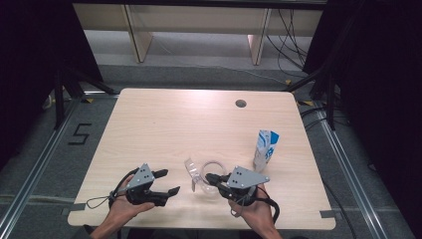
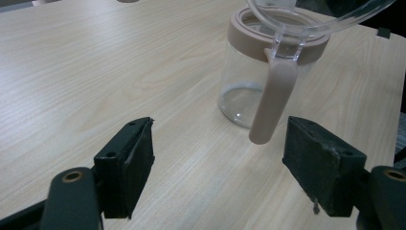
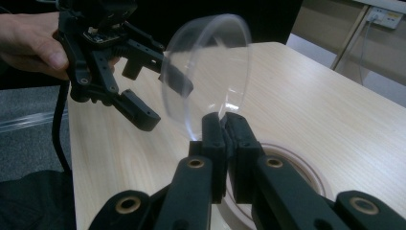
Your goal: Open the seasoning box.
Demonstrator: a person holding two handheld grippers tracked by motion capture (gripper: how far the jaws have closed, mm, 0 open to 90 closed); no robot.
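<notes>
Pale wood tabletop (image 1: 164,124) holds the work near its front edge. At left, the left gripper (image 1: 166,182) waits with jaws spread and nothing between them, probably just let go. Beside it, the clear glass jar (image 2: 253,91) stands upright, its hinged lid (image 3: 208,72) held up by the right gripper (image 3: 225,139), clamped on the lid's rim to keep the mouth open. A blue-and-white carton (image 1: 265,149) stands farther right.

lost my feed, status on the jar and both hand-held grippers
Right hand-held gripper shut on clear lid, raised over jar. Left hand-held gripper open, holding nothing. Carton stands aside.
</notes>
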